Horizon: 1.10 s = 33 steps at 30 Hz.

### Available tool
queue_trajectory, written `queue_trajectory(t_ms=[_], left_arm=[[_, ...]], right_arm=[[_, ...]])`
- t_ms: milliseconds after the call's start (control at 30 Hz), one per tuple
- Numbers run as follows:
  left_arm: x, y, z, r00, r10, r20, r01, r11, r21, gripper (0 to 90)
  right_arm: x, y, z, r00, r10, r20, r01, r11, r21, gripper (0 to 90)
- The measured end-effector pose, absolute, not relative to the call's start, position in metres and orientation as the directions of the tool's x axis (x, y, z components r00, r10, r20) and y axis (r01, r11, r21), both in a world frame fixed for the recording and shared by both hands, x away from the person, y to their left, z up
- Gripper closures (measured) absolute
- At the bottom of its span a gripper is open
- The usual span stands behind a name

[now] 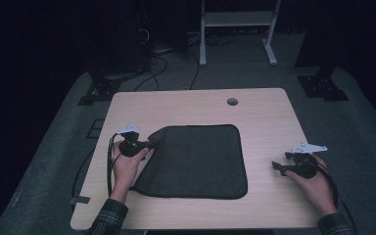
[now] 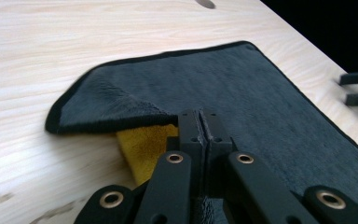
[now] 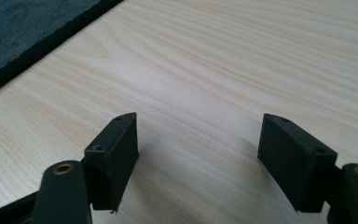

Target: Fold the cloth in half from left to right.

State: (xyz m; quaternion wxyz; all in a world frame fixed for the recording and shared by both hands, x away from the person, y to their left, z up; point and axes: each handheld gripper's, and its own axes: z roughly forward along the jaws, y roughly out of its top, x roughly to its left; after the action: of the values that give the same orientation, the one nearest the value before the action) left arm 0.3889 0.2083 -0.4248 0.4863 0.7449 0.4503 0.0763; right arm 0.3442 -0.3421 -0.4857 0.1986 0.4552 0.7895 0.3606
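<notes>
A light wooden table [image 1: 264, 112] carries one dark grey microfibre cloth [image 1: 200, 161], and little else sits near it: a round cable hole [image 1: 232, 101] lies toward the far edge, well apart from the cloth, and the wood between the cloth and the right edge is bare. Beyond the far edge, on the floor, stand a white metal frame [image 1: 237, 29] and loose black cables [image 1: 156, 68].

The cloth lies flat over the middle of the table, nearer the front edge than the far one, with a black stitched hem around rounded corners. Its far-left corner is lifted off the wood and curls over, showing a mustard-yellow underside [image 2: 142, 147] in the left gripper view.

The left gripper [image 1: 152, 144] has its jaws pressed together on that raised corner, pinching the fabric between them. The right gripper [image 1: 278, 167] rests near the right edge, just off the cloth's right hem, its jaws spread wide over bare wood with nothing between them.
</notes>
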Motion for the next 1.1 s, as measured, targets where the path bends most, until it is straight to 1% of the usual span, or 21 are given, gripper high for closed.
queue_trajectory(t_ms=[267,567,1100], left_arm=[[0.395,0.185,-0.421,0.636,0.695,-0.336,0.581,-0.144,0.801,89.2],[0.400,0.151,-0.419,0.687,0.648,-0.328,0.564,-0.190,0.804,89.2],[0.407,0.109,-0.419,0.742,0.587,-0.322,0.541,-0.242,0.805,89.2]], right_arm=[[0.344,-0.342,-0.486,-0.507,0.862,0.014,0.575,0.326,0.750,27.3],[0.344,-0.342,-0.486,-0.508,0.861,0.014,0.575,0.327,0.750,27.3],[0.344,-0.342,-0.486,-0.509,0.861,0.014,0.574,0.328,0.750,27.3]])
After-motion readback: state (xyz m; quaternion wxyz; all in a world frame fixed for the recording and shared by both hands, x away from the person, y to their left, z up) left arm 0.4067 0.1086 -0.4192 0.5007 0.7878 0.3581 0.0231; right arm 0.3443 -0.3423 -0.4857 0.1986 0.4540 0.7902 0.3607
